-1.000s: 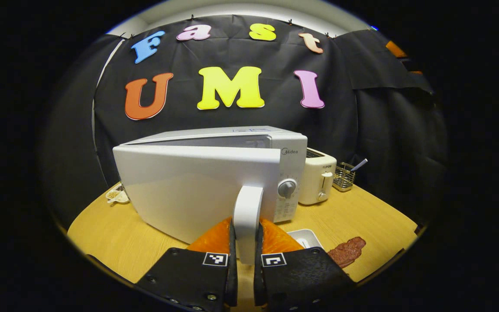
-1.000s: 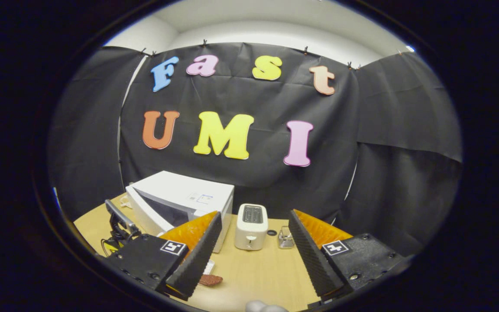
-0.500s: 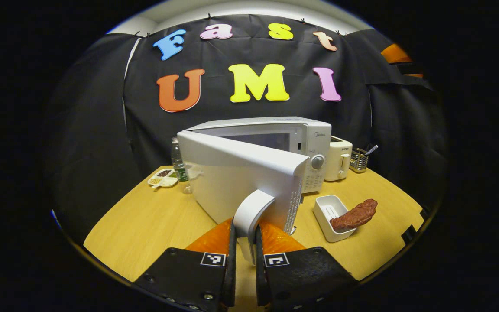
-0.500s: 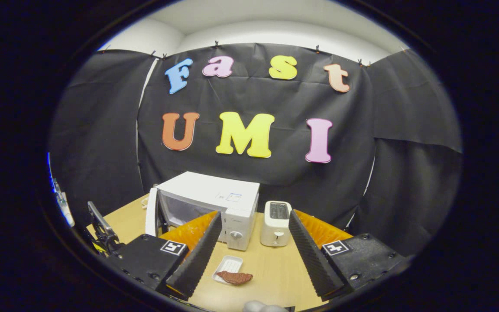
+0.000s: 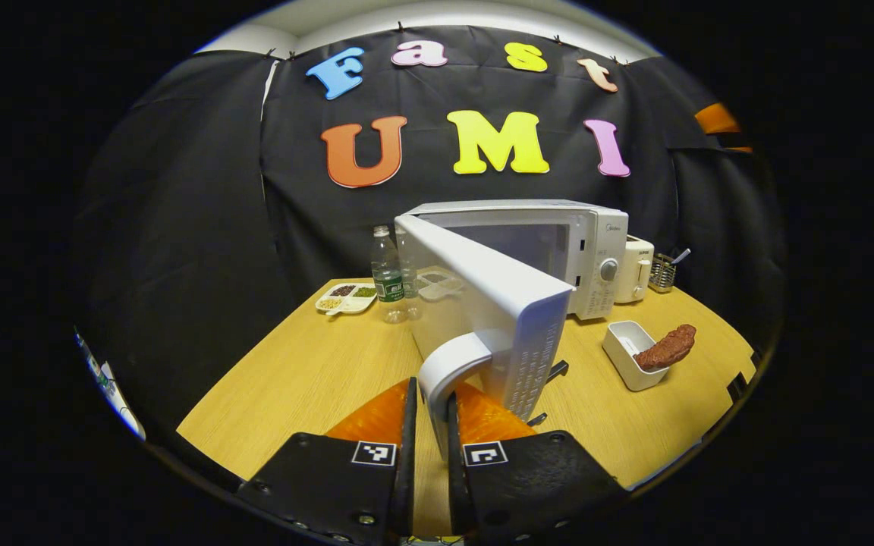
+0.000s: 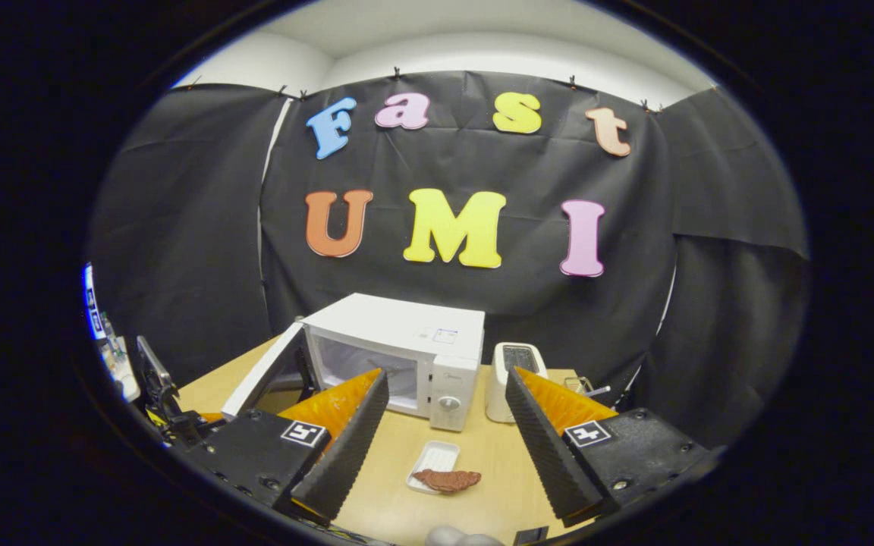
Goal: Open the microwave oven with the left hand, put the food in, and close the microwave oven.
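Black-draped booth, wooden table (image 5: 308,379). Microwave (image 5: 596,227) stands at centre-right of the left gripper view, toaster (image 5: 636,269) just beside it on the frame's right.

Left gripper (image 5: 429,413): jaws closed on the door handle (image 5: 448,364), both fingers pressing its sides. Door (image 5: 494,303) stands swung well out from the cavity, running from frame centre toward the lower middle. Judged: opening step near done, cavity accessible.

Right gripper (image 6: 441,425): jaws wide apart, holding nothing, hanging above the table's near edge.

Food (image 6: 448,479): brown piece lying across the near end of a white tray (image 6: 431,457), partly overhanging it. In the right gripper view it sits lower centre, directly between and just ahead of the open fingers, long axis running left-right across the frame, i.e. crosswise to the approach. Cavity opening lies beyond it, up and left.

Judged: right gripper is the nearer and free one; a straight descent should straddle the food's narrow width. Risk: soft piece slipping, or tray shifting.

Also present: bottle (image 5: 387,273), divided dish (image 5: 346,298) at centre left.
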`<state>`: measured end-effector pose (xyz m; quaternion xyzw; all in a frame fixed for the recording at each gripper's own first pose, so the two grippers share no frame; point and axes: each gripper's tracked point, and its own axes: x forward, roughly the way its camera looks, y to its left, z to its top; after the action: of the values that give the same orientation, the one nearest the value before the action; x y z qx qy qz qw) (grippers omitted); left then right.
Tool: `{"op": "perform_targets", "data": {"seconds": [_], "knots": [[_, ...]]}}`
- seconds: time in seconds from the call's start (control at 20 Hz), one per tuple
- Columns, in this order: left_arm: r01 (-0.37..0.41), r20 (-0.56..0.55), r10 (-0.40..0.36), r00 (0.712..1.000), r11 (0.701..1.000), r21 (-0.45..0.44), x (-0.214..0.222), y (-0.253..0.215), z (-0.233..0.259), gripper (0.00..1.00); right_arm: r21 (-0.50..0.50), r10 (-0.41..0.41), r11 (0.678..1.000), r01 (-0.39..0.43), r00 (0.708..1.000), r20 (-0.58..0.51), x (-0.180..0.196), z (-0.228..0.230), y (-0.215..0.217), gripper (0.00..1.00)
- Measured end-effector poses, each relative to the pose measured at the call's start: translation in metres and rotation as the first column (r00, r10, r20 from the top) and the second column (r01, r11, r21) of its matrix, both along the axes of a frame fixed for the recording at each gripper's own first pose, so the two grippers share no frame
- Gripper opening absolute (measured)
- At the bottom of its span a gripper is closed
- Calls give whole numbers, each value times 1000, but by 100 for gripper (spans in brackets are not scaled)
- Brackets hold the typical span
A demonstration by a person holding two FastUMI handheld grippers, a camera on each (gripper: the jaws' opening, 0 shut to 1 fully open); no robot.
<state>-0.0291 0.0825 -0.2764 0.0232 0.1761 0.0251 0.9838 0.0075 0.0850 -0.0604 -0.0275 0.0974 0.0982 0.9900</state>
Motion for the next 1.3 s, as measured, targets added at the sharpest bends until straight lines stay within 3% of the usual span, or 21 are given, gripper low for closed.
{"op": "perform_targets", "data": {"seconds": [0.05,0.1,0.25,0.3,0.4,0.5,0.6,1.0,1.3], "knots": [[12,-1,-12,1000,1000,-16,0,2,0,18,-1,0,1000,0,1000,2,0,0,1,92],[16,-5,-16,1000,999,-28,0,6,0,19,-3,0,1000,0,1000,0,-1,0,3,99],[13,0,-13,1000,999,-42,-5,24,0,38,3,2,1000,-2,1000,-4,-1,-3,7,99],[1,7,-1,1000,999,-36,-6,33,1,39,3,3,1000,-3,1000,-8,-2,-6,7,99],[-5,-3,5,1000,999,-39,-8,45,0,67,2,4,1000,-3,1000,-14,-2,-10,9,99],[-6,-9,6,1000,999,-32,-10,52,0,82,0,1,1000,-1,1000,-25,-3,-16,9,99],[-8,-12,8,1000,1000,-21,-11,58,0,90,4,-1,1000,1,999,-38,-2,-21,9,99],[-9,-17,9,1000,1000,-2,-23,72,5,95,-3,6,1000,-6,999,-50,0,-28,17,99],[-81,-11,82,997,996,46,-34,109,8,95,-9,23,1000,-24,998,-66,11,-40,27,99]]}}
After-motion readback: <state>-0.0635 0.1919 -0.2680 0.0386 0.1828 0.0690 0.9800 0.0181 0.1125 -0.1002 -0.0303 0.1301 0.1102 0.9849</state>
